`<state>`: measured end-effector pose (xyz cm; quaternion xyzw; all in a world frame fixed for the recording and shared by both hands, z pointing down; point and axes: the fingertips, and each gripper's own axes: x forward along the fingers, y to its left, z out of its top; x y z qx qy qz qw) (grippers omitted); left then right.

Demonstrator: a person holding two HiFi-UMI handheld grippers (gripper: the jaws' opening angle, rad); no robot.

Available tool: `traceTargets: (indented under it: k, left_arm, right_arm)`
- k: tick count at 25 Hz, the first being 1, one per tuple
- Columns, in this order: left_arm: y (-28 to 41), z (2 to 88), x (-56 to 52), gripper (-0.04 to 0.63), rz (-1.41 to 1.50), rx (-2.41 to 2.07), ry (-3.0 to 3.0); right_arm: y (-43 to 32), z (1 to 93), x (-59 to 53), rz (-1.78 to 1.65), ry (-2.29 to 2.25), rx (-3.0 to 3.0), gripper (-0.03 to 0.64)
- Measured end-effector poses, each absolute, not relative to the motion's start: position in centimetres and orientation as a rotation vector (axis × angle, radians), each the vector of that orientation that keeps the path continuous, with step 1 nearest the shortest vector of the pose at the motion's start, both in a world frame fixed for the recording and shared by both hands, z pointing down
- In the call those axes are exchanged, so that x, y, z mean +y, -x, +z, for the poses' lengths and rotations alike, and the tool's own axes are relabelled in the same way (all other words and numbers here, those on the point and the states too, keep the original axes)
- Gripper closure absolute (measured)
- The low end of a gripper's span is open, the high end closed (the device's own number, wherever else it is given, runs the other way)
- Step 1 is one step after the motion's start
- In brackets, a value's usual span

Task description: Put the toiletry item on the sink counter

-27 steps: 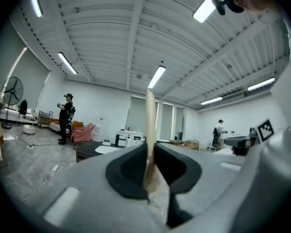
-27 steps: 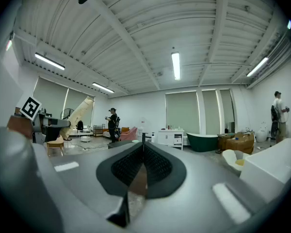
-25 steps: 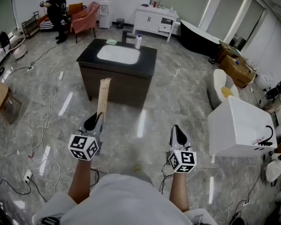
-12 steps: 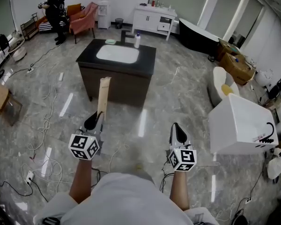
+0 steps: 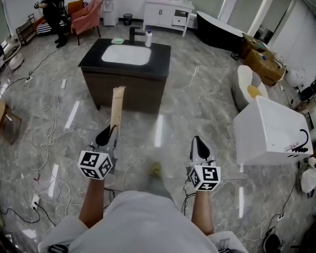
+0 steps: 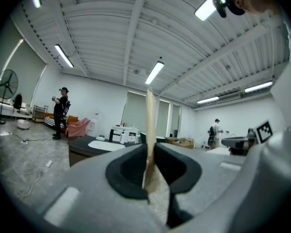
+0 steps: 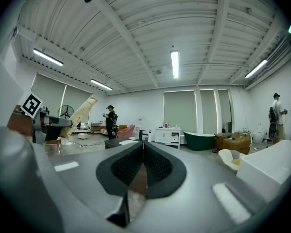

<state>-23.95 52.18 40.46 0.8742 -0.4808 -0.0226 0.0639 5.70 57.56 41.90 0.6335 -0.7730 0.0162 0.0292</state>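
**The long tan stick is in the left claw, and the sink counter is far ahead**

The left claw (image 5: 106, 136) is shut on the toiletry item (image 5: 116, 107). It is a long, flat, tan thing, a bit like a stick. I cannot tell just what it is. The two dark pads pinch its bottom end from both sides. The rest of it pokes out past the claw tips, up and forward. Its long way runs the same way the claw points, toward the sink counter (image 5: 161, 62).

The right claw (image 5: 200, 148) is closed too, but it holds nothing. Its pads meet with no thing between them. It hangs beside the left claw, about as far from the counter.

The counter is well apart from both claws, with a wide patch of shiny floor in between. It sits out in front of the left claw, more on that claw's side than on the right one's. So the claw that has the item is also the one lined up best with it.

On the far side of the counter top stand a white bottle (image 5: 148, 38) and a small green thing (image 5: 117, 40). The white bowl of the sink (image 5: 126, 55) is in the middle. The near edge and the dark end look bare.

I think the next job is to carry the item all the way over, then lay it flat on a bare dark part.
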Motion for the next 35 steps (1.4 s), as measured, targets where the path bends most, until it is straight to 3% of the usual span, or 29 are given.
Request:
traceTargets:
  k: [35]
  left_arm:
    - [7.7, 40.9, 19.5, 0.548, 0.059, -1.511, -2.585]
  right_arm:
    - [-20.2, 44.6, 22.2, 0.172, -1.847, -2.487, 0.612]
